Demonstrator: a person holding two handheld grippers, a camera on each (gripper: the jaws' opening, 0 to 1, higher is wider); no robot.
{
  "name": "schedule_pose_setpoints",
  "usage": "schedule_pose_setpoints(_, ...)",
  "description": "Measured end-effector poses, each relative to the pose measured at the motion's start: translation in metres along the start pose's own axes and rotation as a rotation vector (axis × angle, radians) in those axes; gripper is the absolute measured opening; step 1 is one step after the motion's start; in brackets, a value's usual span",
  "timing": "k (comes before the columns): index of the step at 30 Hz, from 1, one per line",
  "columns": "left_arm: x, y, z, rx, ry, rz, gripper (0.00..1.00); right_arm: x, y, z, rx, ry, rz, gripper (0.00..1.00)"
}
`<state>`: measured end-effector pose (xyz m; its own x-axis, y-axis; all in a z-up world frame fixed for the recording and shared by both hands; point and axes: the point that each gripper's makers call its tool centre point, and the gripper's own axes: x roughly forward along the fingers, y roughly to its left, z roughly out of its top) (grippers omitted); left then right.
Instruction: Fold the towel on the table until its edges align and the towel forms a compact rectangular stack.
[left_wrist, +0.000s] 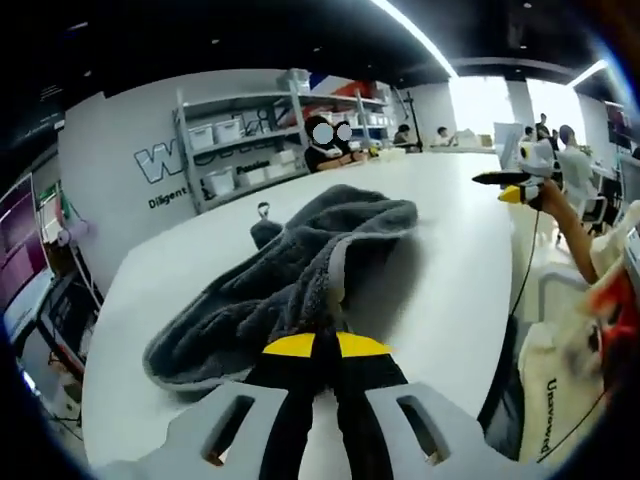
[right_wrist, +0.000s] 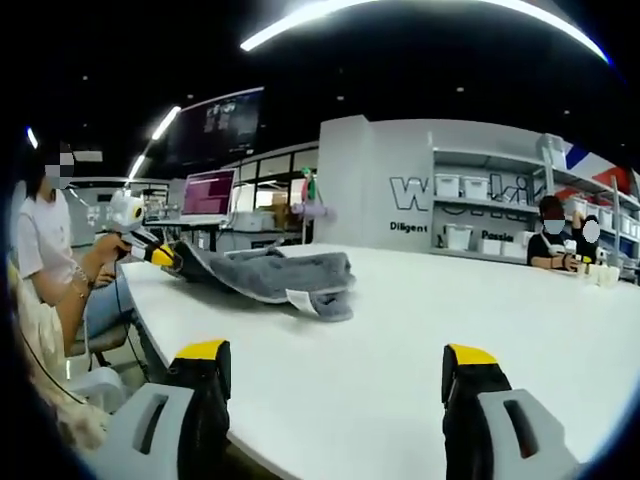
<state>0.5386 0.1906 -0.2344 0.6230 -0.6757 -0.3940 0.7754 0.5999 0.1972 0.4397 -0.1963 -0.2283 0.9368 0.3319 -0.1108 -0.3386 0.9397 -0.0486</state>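
The rumpled dark grey terry towel (left_wrist: 290, 275) lies bunched on the white round-edged table (left_wrist: 440, 250), near its edge. The left gripper (left_wrist: 325, 345) has its yellow-tipped jaws pinched together on the towel's near hem. The right gripper (right_wrist: 335, 362) hovers over bare tabletop, its jaws spread wide, well apart from the towel.

grey towel (left_wrist: 290, 280), white table (left_wrist: 450, 250)

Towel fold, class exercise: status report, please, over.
Left gripper shut on grey towel edge. Right gripper open, off the towel. Towel crumpled on white table, unfolded. Nothing in the way.
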Motion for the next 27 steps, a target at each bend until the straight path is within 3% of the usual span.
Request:
schedule_pose_setpoints(3,-0.01,0.011,-0.01,0.008,0.018,0.055,0.04,0.003,0.002,-0.001,-0.004,0.004,0.006,0.88)
schedule_pose_setpoints(10,-0.042,0.048,-0.028,0.04,0.086,0.257,0.04,0.006,0.006,-0.001,-0.017,0.013,0.013,0.88)
schedule_pose_setpoints(13,-0.056,0.063,-0.038,0.058,0.141,0.332,0.04,0.008,0.006,0.0,-0.017,0.012,0.016,0.88)
schedule_pose_setpoints(20,-0.087,0.091,-0.04,0.109,0.18,0.511,0.04,0.012,0.011,-0.004,-0.023,0.024,0.025,0.88)
schedule_pose_setpoints(24,-0.087,0.092,-0.045,0.104,0.185,0.517,0.05,0.013,0.013,-0.002,-0.022,0.02,0.03,0.88)
schedule_pose_setpoints(27,-0.08,0.086,-0.046,0.061,0.132,0.488,0.07,0.014,0.014,-0.001,-0.025,0.02,0.031,0.88)
